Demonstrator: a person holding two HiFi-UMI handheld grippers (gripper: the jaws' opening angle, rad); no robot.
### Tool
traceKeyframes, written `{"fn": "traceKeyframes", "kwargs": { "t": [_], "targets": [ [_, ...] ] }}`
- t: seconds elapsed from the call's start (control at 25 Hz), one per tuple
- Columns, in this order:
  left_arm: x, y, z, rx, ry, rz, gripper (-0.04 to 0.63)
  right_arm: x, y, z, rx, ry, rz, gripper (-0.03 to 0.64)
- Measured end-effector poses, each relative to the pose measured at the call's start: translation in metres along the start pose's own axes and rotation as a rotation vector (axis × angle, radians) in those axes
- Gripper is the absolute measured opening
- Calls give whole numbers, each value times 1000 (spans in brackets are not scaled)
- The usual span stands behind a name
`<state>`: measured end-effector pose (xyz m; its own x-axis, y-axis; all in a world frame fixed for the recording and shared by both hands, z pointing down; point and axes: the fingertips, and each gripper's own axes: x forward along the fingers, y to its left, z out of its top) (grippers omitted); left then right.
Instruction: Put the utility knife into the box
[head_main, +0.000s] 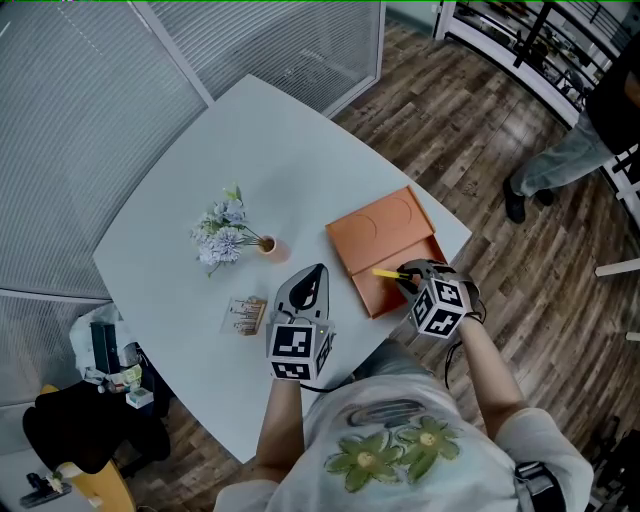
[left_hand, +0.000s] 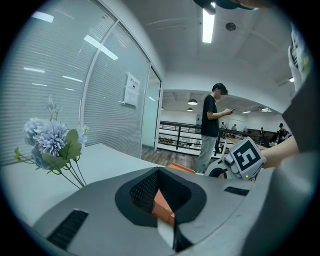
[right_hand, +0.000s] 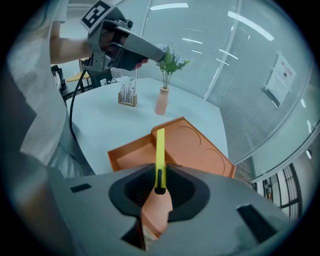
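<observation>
Yellow utility knife (right_hand: 160, 150): clamped in right tool (right_hand: 159, 192), sticking out over the open orange box (right_hand: 197, 145).
Left tool (left_hand: 162, 202): jaws together, empty, above white bench (head_main: 190, 170), near flower vase (head_main: 266, 246).

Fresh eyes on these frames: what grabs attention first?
The yellow utility knife stands out, clamped in the right claw and held over the open orange box near the edge of the white table. Next come the pale blue flowers in a pink vase mid-table, and the empty left claw hovering left of the box.
</observation>
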<state>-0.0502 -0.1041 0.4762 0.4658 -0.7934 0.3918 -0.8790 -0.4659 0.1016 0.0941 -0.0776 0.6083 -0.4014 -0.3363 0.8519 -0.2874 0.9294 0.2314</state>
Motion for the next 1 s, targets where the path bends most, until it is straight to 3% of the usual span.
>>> {"fn": "traceKeyframes", "kwargs": {
  "t": [1.0],
  "targets": [
    [3,9,-9,-8,26,12,0,37,14,-13,-56,88,106,72]
  ]
}}
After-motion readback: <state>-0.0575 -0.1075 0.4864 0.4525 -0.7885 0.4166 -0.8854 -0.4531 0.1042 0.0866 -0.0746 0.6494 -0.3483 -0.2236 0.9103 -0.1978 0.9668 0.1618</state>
